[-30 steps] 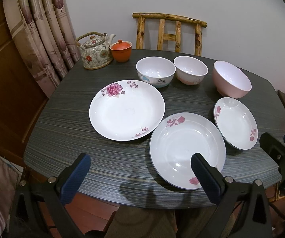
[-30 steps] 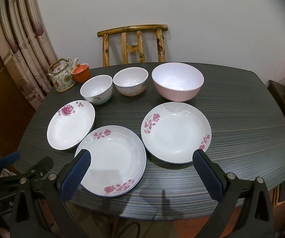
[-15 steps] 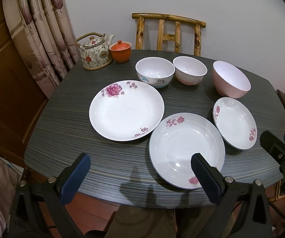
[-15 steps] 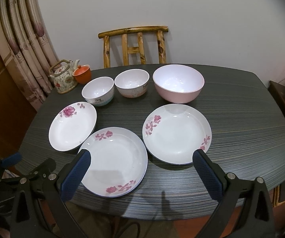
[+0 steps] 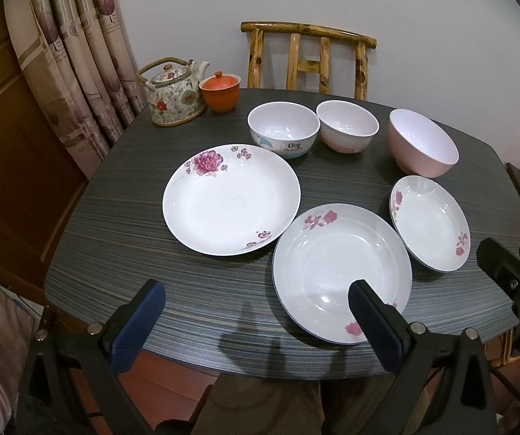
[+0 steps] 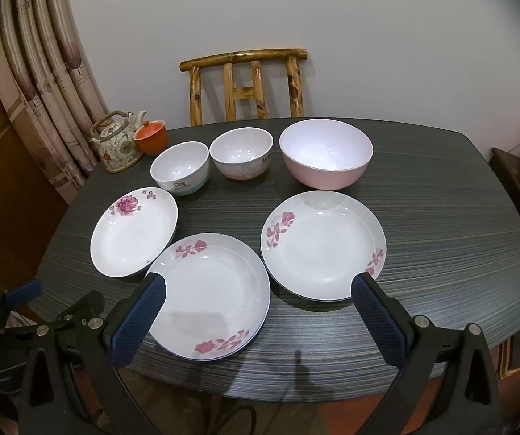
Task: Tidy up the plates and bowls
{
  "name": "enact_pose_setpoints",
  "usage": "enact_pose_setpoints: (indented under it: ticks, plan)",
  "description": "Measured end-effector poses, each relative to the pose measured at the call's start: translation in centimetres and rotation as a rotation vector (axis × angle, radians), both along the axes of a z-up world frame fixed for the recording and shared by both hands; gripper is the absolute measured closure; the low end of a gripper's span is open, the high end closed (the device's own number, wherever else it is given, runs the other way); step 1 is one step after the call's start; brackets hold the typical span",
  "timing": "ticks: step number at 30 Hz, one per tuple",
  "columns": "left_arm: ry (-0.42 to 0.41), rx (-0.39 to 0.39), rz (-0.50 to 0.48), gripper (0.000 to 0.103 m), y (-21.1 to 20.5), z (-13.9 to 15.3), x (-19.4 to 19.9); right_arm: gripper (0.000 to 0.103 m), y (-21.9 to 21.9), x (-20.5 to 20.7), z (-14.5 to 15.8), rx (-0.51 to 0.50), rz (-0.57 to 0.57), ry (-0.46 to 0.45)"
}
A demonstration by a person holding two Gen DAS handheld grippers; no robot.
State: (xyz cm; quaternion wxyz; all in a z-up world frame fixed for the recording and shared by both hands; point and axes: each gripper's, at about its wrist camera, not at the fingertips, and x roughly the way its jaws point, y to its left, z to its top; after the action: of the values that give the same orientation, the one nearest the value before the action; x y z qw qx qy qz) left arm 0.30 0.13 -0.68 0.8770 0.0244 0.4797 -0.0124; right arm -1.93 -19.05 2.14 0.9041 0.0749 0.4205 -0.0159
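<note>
Very little has changed over the last second — both views have only drifted a touch, so the dishes sit slightly lower in frame, and nothing on the worktop (image 5: 115,224) has been touched. I read that as the task not yet begun: I am lining up, not grasping.

Nearest in the left view, my left gripper (image 5: 256,311) hangs wide open and empty at the bottom of the frame, over the near edge. The middle plate (image 5: 339,272) lies just beyond its right finger, lower centre-right. The right gripper (image 6: 258,308) is equally spread with nothing in it; in its view that same plate sits between the fingers, lower centre.

Further in, the peony plate (image 5: 231,199) sits centre-left and the right plate (image 6: 323,244) centre-right, all three apart or barely meeting at the rims.

Beyond them, across the upper middle, stand the dog bowl (image 5: 283,134), the small pink-based bowl (image 5: 346,130) and the large pink bowl (image 6: 325,152). Farthest, upper left, are the teapot (image 5: 174,96) and orange lidded cup (image 5: 220,91).
</note>
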Motion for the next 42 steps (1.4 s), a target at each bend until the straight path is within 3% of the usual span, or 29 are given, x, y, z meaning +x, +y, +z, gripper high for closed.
enact_pose_setpoints:
  ticks: [7, 11, 23, 30, 32, 37, 42]
  plan:
    - [0.009, -0.020, 0.002, 0.000, 0.3, -0.2, 0.1, 0.002, -0.1, -0.1, -0.1, 0.003, 0.000, 0.002]
    - [0.029, -0.073, 0.002, 0.000, 1.2, -0.5, 0.5, 0.002, 0.0, -0.1, -0.1, 0.006, 0.006, 0.002]
    - [0.036, -0.168, 0.094, 0.000, 6.8, -0.6, 2.8, 0.002, 0.2, 1.1, 0.0, 0.023, 0.077, -0.012]
    - [0.085, -0.244, 0.166, 0.021, 10.8, -1.7, 4.7, 0.009, 1.1, 3.9, 0.0, 0.063, 0.155, 0.027]
    - [0.100, -0.261, 0.183, 0.022, 11.9, -2.1, 5.1, 0.017, 1.5, 4.9, -0.2, 0.069, 0.174, 0.043]
    - [0.158, -0.354, 0.242, 0.037, 14.7, -3.6, 6.7, 0.029, 2.7, 7.4, -0.9, 0.108, 0.244, 0.099]
    - [0.199, -0.431, 0.275, 0.040, 16.7, -5.0, 8.5, 0.037, 4.1, 10.3, -1.9, 0.180, 0.313, 0.156]
